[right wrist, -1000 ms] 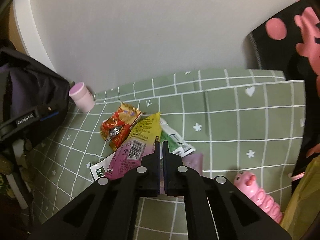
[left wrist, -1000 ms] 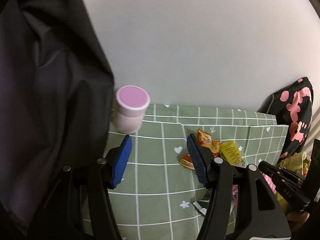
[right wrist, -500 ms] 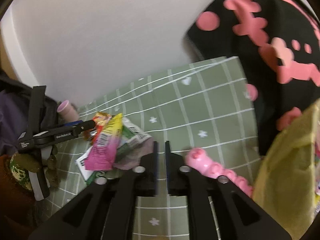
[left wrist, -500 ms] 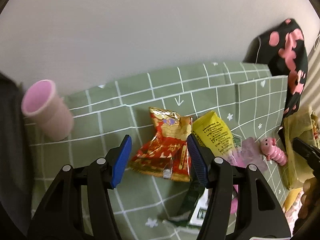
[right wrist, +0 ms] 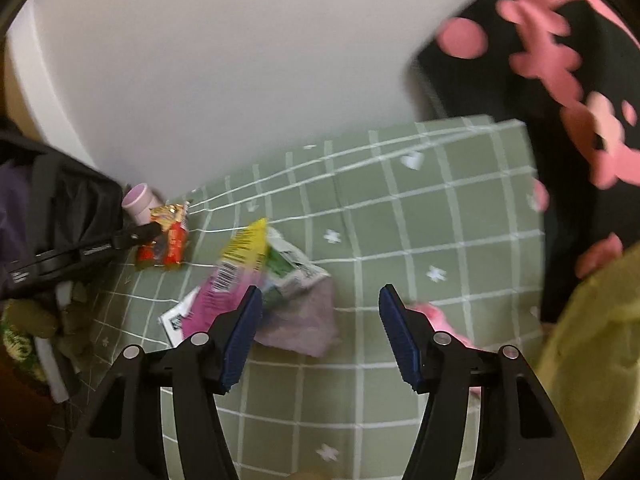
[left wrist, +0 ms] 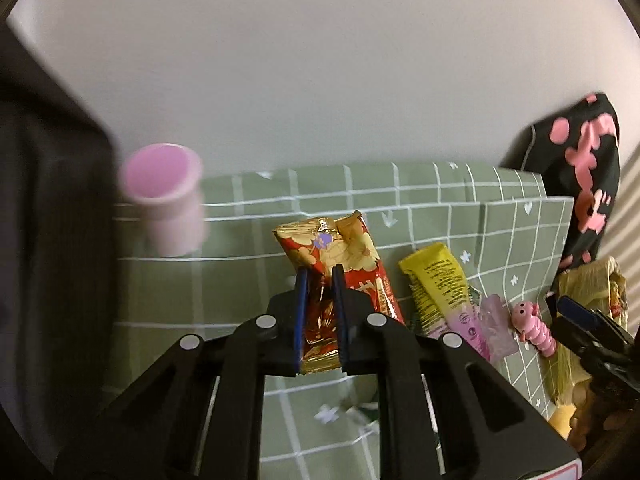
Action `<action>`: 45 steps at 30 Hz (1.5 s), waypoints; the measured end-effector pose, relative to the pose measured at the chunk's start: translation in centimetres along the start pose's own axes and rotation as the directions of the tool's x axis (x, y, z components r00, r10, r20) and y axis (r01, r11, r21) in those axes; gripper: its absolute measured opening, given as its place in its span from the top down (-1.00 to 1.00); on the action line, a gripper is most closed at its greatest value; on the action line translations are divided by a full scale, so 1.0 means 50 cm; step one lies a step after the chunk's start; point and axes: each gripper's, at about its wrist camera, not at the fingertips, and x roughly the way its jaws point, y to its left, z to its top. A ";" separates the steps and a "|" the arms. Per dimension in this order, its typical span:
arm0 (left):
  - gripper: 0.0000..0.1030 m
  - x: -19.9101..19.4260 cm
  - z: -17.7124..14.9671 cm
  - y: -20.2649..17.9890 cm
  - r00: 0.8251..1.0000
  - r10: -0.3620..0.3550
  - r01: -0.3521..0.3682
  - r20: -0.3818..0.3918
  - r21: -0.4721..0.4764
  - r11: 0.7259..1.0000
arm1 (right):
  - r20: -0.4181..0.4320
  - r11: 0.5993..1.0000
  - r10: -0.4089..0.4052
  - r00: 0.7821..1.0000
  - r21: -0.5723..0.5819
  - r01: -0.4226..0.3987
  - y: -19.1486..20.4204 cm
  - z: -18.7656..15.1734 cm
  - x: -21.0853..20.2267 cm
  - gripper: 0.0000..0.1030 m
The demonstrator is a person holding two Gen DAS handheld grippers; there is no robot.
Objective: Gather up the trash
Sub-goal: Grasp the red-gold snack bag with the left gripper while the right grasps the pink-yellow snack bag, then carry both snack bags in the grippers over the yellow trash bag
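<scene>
While left gripper (left wrist: 319,280) pinches red-gold wrapper (left wrist: 340,256), right gripper (right wrist: 320,300) jaws wide apart, print unreadable.

The red and gold snack wrapper (left wrist: 340,264) is glossy crinkled foil that catches the light. The yellow and pink wrapper (left wrist: 440,284) beside it looks like smooth, slightly shiny plastic film. The green checked tablecloth (left wrist: 440,200) is matt, with soft folds, probably cloth or thin vinyl; blur makes it hard to judge. The pink cup (left wrist: 168,200) is smooth matt plastic. The left gripper (left wrist: 320,280) has matt black plastic arms, ribbed blue pads (right wrist: 400,340) and small metal rivets. The black bag (right wrist: 80,208) is matt woven fabric.
</scene>
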 end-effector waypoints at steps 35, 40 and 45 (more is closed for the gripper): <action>0.77 -0.053 -0.024 0.035 0.999 0.008 -0.005 0.045 -0.052 0.999 | -0.084 0.999 0.035 0.996 -0.019 -0.037 0.057 0.033 0.059 0.43; 0.77 -0.068 -0.009 -0.014 0.997 -0.031 0.031 0.065 -0.001 1.000 | -0.024 1.000 -0.019 1.000 -0.002 0.019 0.020 0.028 -0.003 0.43; 0.77 -0.099 0.010 -0.104 0.991 -0.087 0.077 0.105 0.093 0.993 | 0.046 0.995 -0.083 0.995 0.050 0.081 -0.029 0.012 -0.079 0.43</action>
